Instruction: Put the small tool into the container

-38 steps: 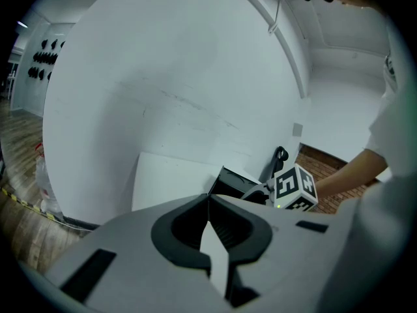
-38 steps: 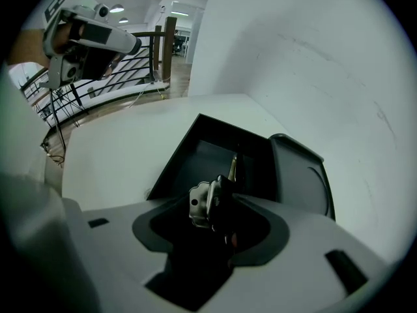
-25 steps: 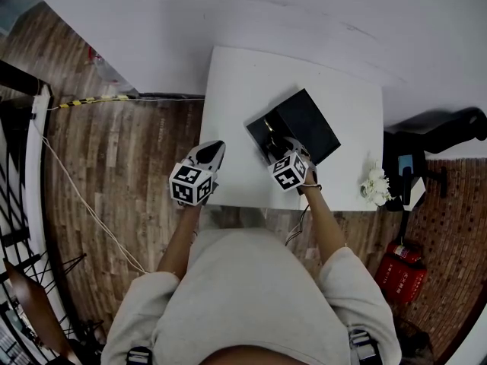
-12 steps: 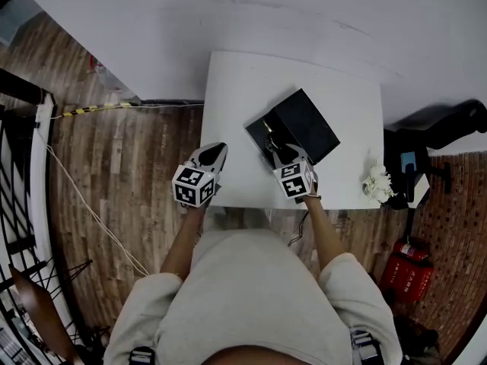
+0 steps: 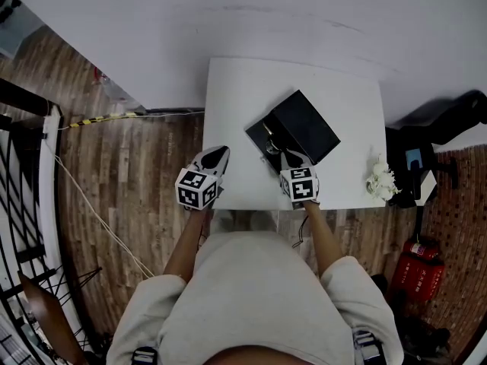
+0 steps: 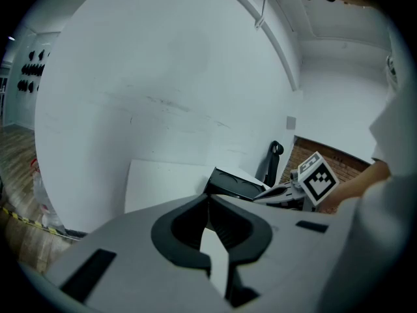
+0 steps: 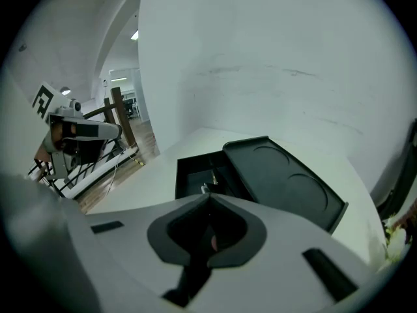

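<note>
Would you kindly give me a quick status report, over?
Left gripper shut, empty, at near edge of table. Right gripper shut, empty, just short of container. Small tool lies inside open container. Nothing in the way.

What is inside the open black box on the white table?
A small shiny metal tool lies in the uncovered part of the black box. The black lid hides the rest.

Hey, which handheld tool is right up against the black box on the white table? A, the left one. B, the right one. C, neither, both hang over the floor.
B: the right tool points into the near edge of the black box, while the left tool sits apart at the table corner.
</note>
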Demonstrator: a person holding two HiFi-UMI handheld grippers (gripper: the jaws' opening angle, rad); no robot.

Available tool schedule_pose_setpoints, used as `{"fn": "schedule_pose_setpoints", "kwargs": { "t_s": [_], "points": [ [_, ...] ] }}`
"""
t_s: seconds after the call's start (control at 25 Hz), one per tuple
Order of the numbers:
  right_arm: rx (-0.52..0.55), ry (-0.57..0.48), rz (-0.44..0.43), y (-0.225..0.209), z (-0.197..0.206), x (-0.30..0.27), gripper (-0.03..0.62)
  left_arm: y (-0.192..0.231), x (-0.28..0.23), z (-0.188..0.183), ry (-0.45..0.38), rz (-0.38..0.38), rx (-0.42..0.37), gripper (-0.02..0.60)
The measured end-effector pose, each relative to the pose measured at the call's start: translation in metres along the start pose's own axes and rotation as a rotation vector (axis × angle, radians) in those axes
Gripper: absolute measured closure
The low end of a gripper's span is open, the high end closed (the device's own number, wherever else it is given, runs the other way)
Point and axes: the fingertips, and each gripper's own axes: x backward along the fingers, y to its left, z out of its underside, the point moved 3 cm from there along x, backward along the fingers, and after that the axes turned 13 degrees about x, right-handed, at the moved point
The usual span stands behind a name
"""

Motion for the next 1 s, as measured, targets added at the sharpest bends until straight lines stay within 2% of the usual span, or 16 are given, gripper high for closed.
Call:
{"fn": "schedule_pose_setpoints", "kwargs": {
  "t_s": [0.4, 1.0],
  "points": [
    [-0.065, -0.124, 0.015, -0.008, -0.018, 0.016, 0.594, -0.010, 0.000, -0.016, -0.014, -0.018, -0.041, 0.566],
    [0.026, -0.340, 0.078, -0.029, -0.089, 0.054, 0.595, -0.019, 0.003, -0.057, -0.090, -0.033, -0.109, 0.566]
  ]
}}
